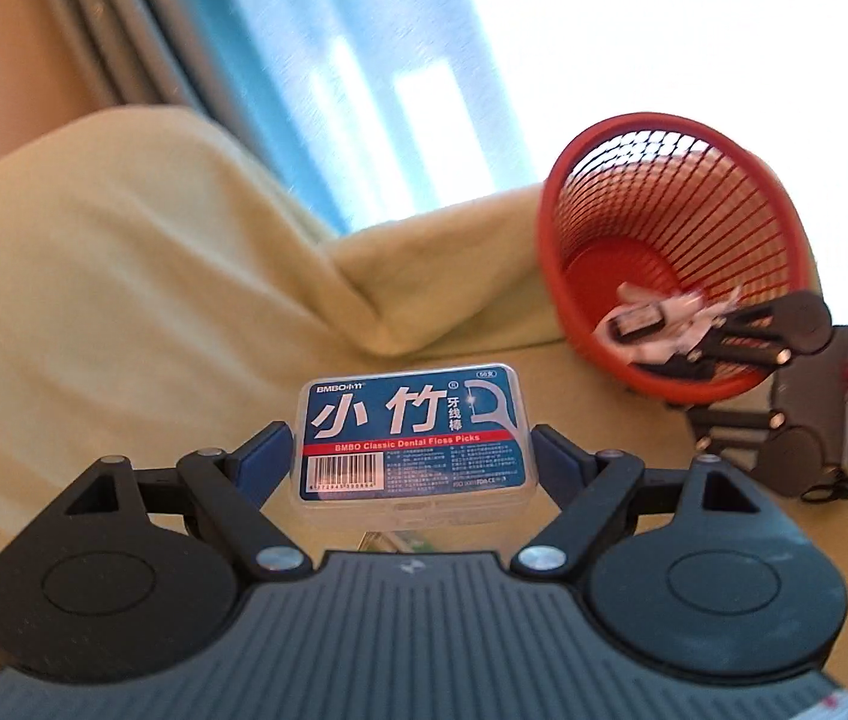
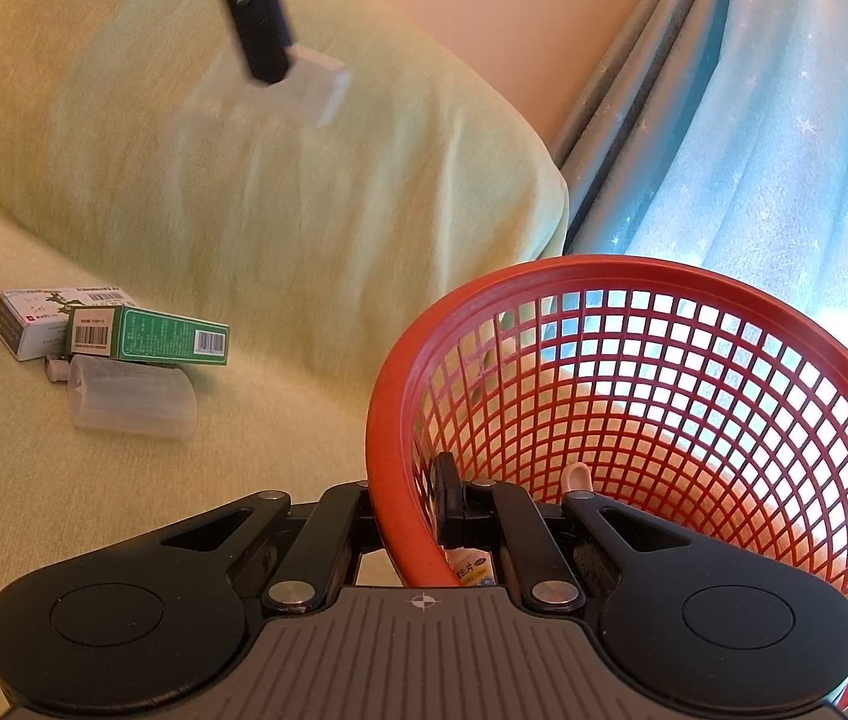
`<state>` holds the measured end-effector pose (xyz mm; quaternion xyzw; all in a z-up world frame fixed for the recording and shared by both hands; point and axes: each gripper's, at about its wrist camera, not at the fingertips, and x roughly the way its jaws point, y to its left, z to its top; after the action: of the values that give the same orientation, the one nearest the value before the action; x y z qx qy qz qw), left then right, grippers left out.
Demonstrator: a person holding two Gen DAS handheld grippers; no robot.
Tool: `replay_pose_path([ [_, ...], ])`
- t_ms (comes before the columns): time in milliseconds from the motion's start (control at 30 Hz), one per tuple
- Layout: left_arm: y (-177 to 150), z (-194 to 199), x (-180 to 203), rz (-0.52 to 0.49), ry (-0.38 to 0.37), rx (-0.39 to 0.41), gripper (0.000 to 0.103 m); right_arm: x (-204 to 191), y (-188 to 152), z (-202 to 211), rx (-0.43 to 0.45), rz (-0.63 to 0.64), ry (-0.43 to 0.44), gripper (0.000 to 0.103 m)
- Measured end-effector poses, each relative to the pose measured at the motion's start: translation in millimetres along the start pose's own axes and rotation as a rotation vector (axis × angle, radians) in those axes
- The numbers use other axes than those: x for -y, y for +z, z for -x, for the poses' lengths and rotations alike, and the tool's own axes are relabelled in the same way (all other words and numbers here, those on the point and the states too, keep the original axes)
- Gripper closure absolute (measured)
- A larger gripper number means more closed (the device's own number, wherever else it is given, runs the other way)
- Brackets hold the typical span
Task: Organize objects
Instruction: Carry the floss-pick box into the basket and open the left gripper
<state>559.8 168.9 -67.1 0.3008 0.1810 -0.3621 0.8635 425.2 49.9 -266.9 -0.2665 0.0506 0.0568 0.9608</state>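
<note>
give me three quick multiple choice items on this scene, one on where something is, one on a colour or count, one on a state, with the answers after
1. Where is the floss pick box?
A. between the left gripper pads, off the sofa
B. inside the basket
C. beside the green box

2. What colour is the mesh basket?
A. blue
B. red
C. white

3. How does the right gripper stand?
A. wide open above the basket
B. shut on the green box
C. shut on the basket's rim

Answers:
1 A: the left wrist view shows the blue pads against the box's two short ends, with the cushion below it.
2 B: rim and lattice are red in both views.
3 C: the right wrist view shows one finger inside the rim and one outside; the green box lies apart on the sofa.
</note>
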Motion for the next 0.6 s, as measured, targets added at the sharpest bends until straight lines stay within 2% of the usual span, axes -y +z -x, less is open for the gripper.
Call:
replay_pose_path([
  [333, 33.6, -4.8, 21.9, -0.007, -0.081, 0.058, 0.021, 0.7, 0.9, 1.7, 0.001, -0.006, 0.003, 0.1],
  [600, 42.5, -9.6, 29.1, 0.089, -0.148, 0.103, 0.021, 0.6, 0.8, 1.4, 0.0, -0.007, 0.002, 0.1],
])
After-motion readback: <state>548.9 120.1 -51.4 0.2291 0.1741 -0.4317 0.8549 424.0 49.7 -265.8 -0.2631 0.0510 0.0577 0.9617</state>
